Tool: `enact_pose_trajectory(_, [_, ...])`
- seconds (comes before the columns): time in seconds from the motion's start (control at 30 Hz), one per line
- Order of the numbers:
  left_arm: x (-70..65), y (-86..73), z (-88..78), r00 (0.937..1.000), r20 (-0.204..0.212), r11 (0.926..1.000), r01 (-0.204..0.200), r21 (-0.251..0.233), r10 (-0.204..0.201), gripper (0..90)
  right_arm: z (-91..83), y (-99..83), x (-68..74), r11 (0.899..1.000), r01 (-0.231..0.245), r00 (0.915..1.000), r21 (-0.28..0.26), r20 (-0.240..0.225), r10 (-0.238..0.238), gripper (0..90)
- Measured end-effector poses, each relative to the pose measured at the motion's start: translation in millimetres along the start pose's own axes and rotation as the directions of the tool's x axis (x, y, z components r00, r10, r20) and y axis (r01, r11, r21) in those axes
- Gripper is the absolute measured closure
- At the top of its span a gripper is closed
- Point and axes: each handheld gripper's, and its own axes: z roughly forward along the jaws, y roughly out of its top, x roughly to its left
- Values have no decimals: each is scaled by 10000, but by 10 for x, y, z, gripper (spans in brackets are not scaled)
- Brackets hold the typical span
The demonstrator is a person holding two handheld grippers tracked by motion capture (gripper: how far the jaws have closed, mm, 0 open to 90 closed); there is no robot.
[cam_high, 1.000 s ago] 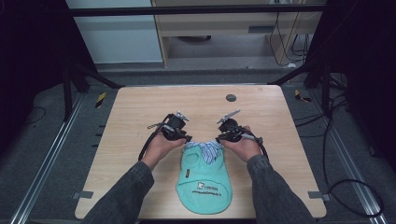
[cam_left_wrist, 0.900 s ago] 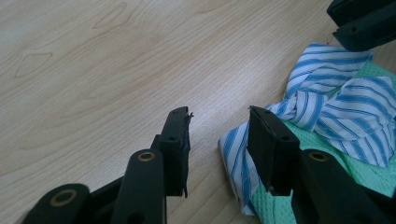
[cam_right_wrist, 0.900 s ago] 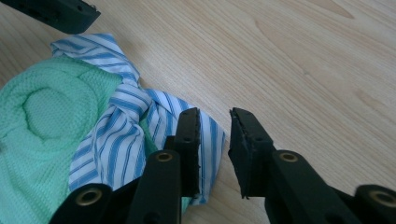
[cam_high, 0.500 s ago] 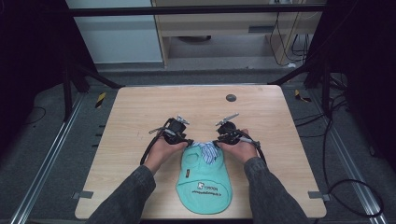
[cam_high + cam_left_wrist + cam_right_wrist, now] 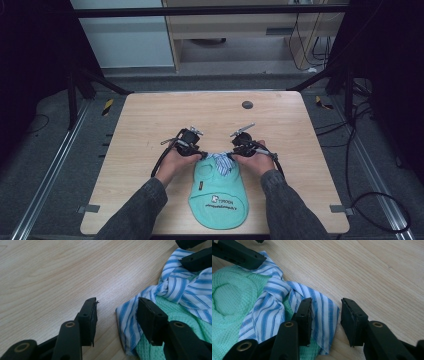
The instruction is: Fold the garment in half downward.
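Jaws of the left gripper [image 5: 116, 315] stand apart, released, having just been opening; one pad rests over the striped edge of the bib [image 5: 180, 302], the other over bare wood, and nothing is pinched between them. Jaws of the right gripper [image 5: 326, 315] have likewise just been opening and stand parted, with a flap of the blue-and-white striped cloth lying between them, not squeezed. In the high view the left gripper [image 5: 199, 152] and right gripper [image 5: 234, 151] sit at either side of the bib's [image 5: 218, 197] striped top, each held in a hand with a dark sleeve. The mint-green bib lies flat near the middle of the counter's [image 5: 150, 125] near edge, its rounded end toward that edge. A small dark disc [image 5: 247, 104] sits near the far edge
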Motion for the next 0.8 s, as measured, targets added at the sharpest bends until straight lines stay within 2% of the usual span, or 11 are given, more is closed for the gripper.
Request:
enact_pose_trajectory(0.2, [3, -21, 20, 9999, 143, 10000, 5, 71, -6, 528, 9, -6, 8, 10000, 37, 10000, 61, -31, -37, 612])
enact_pose_trajectory(0.3, [-12, -25, 18, 9996, 265, 10000, -60, 67, 58, 572, 11, -8, 18, 9999, 126, 9999, 62, -76, -126, 654])
enact_pose_trajectory(0.37, [-36, -30, 17, 9990, 428, 9999, -152, 79, 148, 642, 11, -8, 31, 9997, 242, 9996, 101, -167, -240, 707])
enact_pose_trajectory(0.4, [-48, -36, 17, 9981, 569, 9997, -252, 71, 248, 706, 12, -8, 50, 9996, 257, 9992, 145, -299, -252, 768])
enact_pose_trajectory(0.47, [-52, -41, 18, 9977, 639, 9997, -243, 34, 240, 735, 14, -8, 55, 9994, 301, 9989, 169, -368, -294, 789])
enact_pose_trajectory(0.5, [-59, -47, 21, 9974, 683, 9997, -242, -24, 243, 788, 14, -3, 64, 9993, 304, 9985, 210, -463, -294, 823])
enact_pose_trajectory(0.63, [-80, -39, 3, 9967, 587, 9984, -560, -27, 561, 835, 5, 1, 51, 9994, 290, 9981, 212, -544, -278, 834])
enact_pose_trajectory(0.8, [-85, 7, -67, 9960, 614, 9974, -626, -343, 647, 851, -89, 25, 50, 9982, 587, 9969, 104, -526, -581, 838])
